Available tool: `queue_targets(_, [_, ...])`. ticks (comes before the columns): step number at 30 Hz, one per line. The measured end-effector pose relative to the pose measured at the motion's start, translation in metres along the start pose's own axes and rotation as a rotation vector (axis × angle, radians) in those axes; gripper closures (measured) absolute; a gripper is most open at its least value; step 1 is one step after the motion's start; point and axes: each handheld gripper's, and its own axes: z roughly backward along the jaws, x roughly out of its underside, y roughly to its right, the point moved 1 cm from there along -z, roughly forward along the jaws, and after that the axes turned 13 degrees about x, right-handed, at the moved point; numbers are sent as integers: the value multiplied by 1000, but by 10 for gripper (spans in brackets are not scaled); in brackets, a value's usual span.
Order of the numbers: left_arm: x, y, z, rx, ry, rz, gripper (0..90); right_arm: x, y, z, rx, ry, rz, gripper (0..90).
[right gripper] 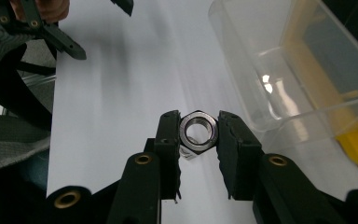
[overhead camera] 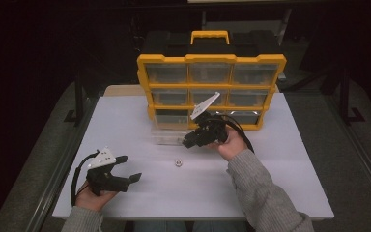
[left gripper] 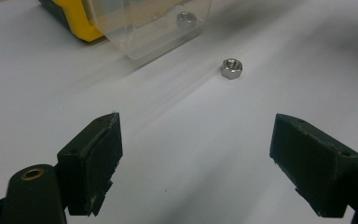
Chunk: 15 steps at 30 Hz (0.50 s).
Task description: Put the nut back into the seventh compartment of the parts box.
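A white surface (overhead camera: 140,193) stands in a dark room, carrying a yellow organizer (overhead camera: 211,92) with a clear bin (right gripper: 284,60) drawn out beside it. The right gripper (right gripper: 198,133) is clenched on a hex nut (right gripper: 198,131) above the surface, with the bore axis facing the camera. The left gripper (left gripper: 196,154) is released; a second nut (left gripper: 231,68) lies flat ahead of it.
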Motion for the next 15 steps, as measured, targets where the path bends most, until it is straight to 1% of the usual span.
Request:
queue_targets(3, [0, 0, 0, 3, -4, 1, 168, -4, 3, 2, 2, 6, 5, 690])
queue_targets(4, [0, 0, 0, 3, -4, 1, 168, -8, 4, 5, 6, 9, 4, 690])
queue_targets(5, [0, 0, 0, 2, -4, 1, 168, -10, 6, 6, 6, 17, 14, 690])
queue_targets(6, [0, 0, 0, 2, -2, -2, 168, -10, 6, 6, 6, 17, 14, 690])
queue_targets(7, [0, 0, 0, 2, -1, -1, 168, -14, 7, 8, 6, 17, 9, 690])
queue_targets(12, [0, 0, 0, 1, 0, 2, 168, -23, 10, 10, 11, 17, 19, 690])
queue_targets(13, [0, 0, 0, 2, 0, 0, 168, -24, 11, 10, 8, 17, 14, 690])
queue_targets(15, [0, 0, 0, 2, 0, -1, 168, -28, 13, 10, 16, 21, 19, 690])
